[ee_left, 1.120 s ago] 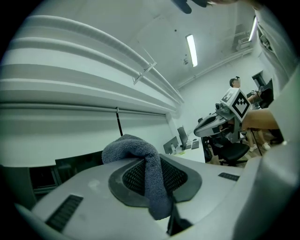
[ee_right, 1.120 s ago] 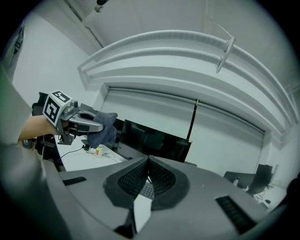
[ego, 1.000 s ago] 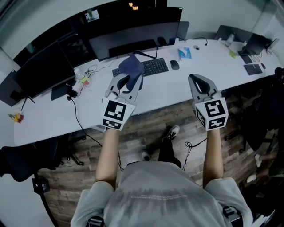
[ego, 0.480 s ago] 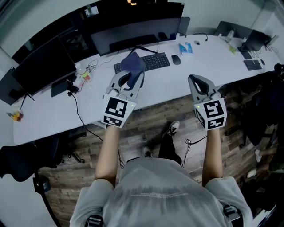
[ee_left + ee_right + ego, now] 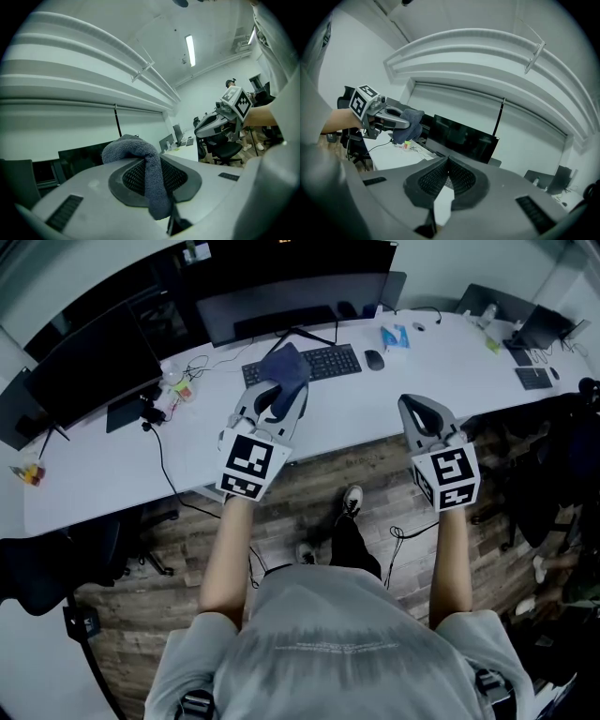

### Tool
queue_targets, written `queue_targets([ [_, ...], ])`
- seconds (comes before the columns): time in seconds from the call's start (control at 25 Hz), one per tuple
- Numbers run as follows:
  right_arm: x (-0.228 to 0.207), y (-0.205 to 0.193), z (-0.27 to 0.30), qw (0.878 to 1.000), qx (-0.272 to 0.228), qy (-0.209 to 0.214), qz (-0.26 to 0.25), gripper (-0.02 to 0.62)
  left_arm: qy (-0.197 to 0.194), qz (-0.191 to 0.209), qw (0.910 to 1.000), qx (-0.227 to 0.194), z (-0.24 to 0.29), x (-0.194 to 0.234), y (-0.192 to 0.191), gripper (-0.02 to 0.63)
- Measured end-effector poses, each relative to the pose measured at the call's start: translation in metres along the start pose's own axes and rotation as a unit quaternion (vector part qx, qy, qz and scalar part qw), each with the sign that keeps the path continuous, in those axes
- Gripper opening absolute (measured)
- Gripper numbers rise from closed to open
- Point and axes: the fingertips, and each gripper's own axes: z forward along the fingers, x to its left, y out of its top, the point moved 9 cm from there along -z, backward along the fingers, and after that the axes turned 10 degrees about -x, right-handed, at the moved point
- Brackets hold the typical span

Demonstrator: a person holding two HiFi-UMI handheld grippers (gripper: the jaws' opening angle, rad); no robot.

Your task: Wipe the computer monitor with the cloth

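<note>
One fuzzy grey cloth [image 5: 283, 371] in left tongs [image 5: 274, 401]; right tongs [image 5: 422, 407] closed

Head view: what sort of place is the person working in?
Most likely an open-plan office. A long white desk carries several dark monitors, a keyboard and a mouse, and an office chair shows in the left gripper view.

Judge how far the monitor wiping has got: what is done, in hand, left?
Done: the left gripper is shut on the cloth. In hand: it holds the cloth up, short of the monitor. Left: all the wiping; the cloth is not touching the screen. The right gripper is shut and empty.
</note>
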Motion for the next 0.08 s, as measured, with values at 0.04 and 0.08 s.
queue_targets([
  [0.04,0.0006,0.0001,0.0008,1.000,0.001,0.002,-0.001,0.002,0.000,0.000,1.0000,0.001,-0.0003,0.0002,-0.0006,0.055],
  [0.08,0.0012,0.0003,0.0017,1.000,0.001,0.003,-0.003,0.002,-0.001,0.000,1.0000,0.002,-0.0007,0.0004,-0.0011,0.054],
])
